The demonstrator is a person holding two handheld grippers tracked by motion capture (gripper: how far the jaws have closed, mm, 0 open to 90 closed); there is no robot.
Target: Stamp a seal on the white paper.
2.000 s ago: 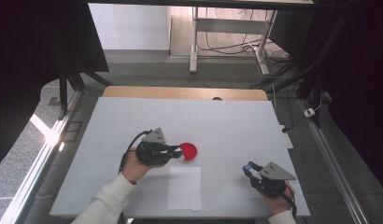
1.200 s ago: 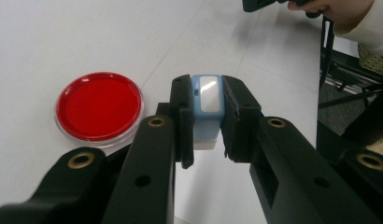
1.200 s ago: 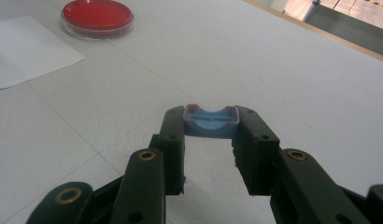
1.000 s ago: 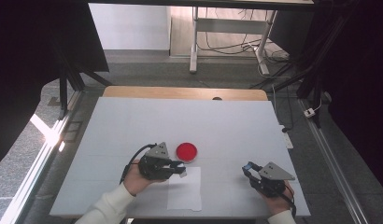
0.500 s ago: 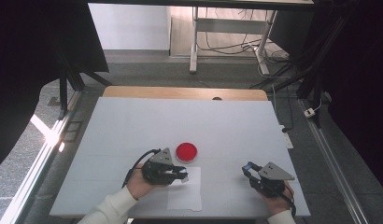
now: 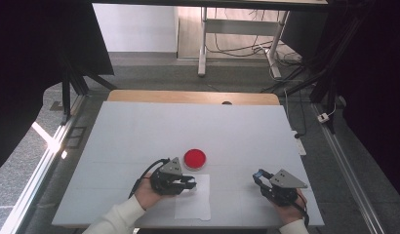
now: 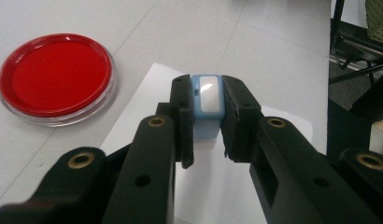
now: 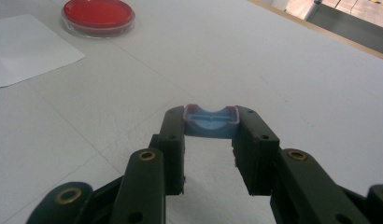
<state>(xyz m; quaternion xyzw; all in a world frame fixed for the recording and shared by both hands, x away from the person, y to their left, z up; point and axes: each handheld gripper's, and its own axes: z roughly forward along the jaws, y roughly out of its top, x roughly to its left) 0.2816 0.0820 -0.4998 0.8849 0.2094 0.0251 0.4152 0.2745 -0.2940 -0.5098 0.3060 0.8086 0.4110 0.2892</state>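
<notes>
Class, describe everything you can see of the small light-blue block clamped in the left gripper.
The small light-blue block looks like smooth plastic, boxy with rounded corners, and carries a shiny whitish panel on its upper face. It sits between the tips of the left gripper, both black jaws pressing its sides. It is held over the white paper sheet; whether its underside touches the paper cannot be told.

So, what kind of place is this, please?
Probably a lab or recording workshop: a bare white table ringed by black metal frame rails, with loose cables on the grey floor behind.
</notes>
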